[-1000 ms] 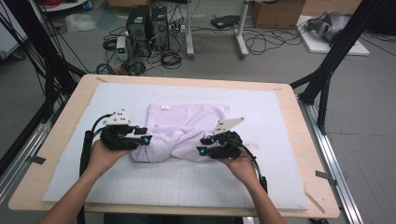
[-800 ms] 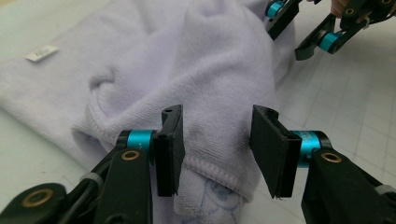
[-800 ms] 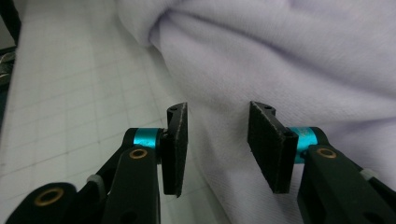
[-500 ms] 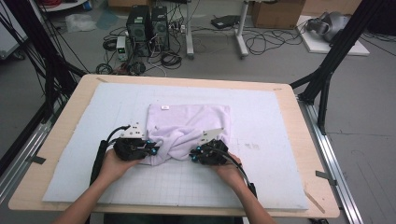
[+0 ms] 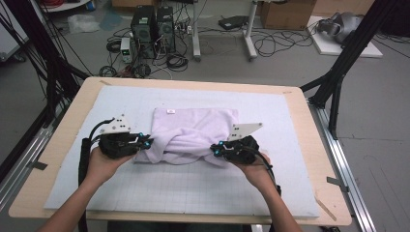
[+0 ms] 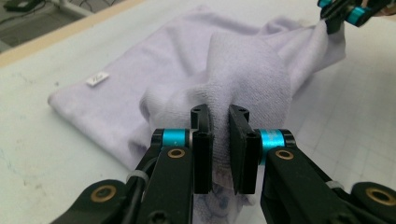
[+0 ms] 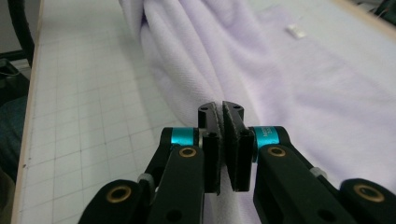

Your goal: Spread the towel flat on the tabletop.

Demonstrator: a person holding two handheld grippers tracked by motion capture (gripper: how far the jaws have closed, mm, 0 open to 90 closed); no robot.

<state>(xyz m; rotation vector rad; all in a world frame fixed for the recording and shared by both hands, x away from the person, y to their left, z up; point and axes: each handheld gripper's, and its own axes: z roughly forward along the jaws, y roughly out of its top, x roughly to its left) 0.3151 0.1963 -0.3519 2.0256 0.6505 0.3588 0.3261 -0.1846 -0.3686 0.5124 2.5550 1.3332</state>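
Observation:
A lavender towel (image 5: 193, 130) lies folded in the middle of the gridded mat, its near edge bunched up and raised. My left gripper (image 5: 145, 141) holds the towel's near left corner. In the left gripper view its jaws have just been closing and now pinch a thick fold of towel (image 6: 247, 70) between the pads (image 6: 203, 140). My right gripper (image 5: 216, 149) grips the near right corner. In the right gripper view its pads (image 7: 237, 140) press together on a thin layer of towel (image 7: 224, 56). The right gripper (image 6: 343, 11) also appears far off in the left gripper view, clamped on the cloth.
A pale gridded mat (image 5: 193, 193) covers the wooden table (image 5: 63, 140). A small white label (image 5: 170, 111) sits at the towel's far left corner. Computer towers (image 5: 152, 24), cables and black frame legs (image 5: 338, 72) stand on the floor beyond the far edge.
Both grippers moved inward to the towel's near edge, shut on it and rose a little. The near edge, flat before, is now gathered into folds and lifted.

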